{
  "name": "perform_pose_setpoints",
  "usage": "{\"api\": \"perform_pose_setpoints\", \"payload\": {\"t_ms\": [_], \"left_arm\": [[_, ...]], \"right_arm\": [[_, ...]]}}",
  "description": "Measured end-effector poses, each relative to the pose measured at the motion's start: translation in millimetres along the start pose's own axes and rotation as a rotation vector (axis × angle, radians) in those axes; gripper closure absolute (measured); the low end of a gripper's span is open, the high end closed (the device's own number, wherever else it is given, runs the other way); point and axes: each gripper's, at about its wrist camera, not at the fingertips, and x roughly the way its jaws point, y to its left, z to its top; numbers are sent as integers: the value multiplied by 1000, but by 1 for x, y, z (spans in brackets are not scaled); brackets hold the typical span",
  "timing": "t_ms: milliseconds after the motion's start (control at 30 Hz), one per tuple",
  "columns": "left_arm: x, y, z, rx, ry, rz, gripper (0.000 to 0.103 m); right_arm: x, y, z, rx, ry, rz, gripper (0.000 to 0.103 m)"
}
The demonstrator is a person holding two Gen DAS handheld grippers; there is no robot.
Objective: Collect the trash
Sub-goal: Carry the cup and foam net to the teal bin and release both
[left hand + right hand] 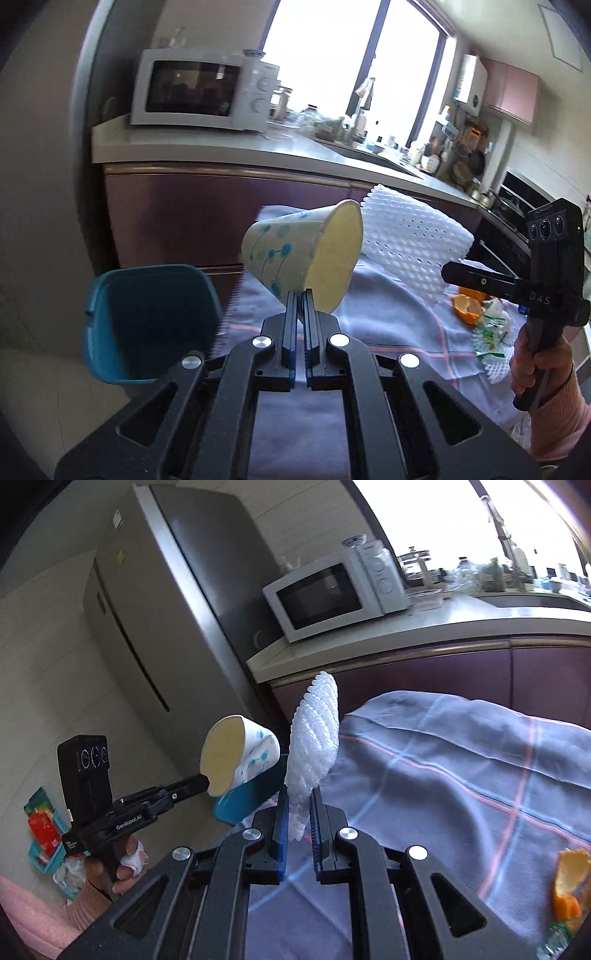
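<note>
Left hand-held gripper reads "GenRobot.AI"; right hand-held gripper reads "DAS".

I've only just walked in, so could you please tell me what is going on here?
A person is clearing trash from a cloth-covered table with a handheld gripper in each hand. The left gripper is shut on the rim of a paper cup, held lifted and tipped on its side near the blue bin. The right gripper is shut on a white foam net, also raised off the table. Orange peel and other scraps still lie on the cloth.
</note>
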Motion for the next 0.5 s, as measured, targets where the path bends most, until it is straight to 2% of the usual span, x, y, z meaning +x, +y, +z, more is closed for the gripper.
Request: {"api": "perform_pose_setpoints", "payload": {"t_ms": [167, 367, 500], "left_arm": [[-3, 68, -5, -70, 30, 111, 100], [23, 110, -17, -107, 99, 198, 100], [42, 129, -21, -118, 143, 226, 99]], "right_arm": [[75, 32, 5, -54, 132, 71, 94], [135, 49, 7, -68, 231, 64, 93], [163, 52, 8, -67, 283, 35, 94]]}}
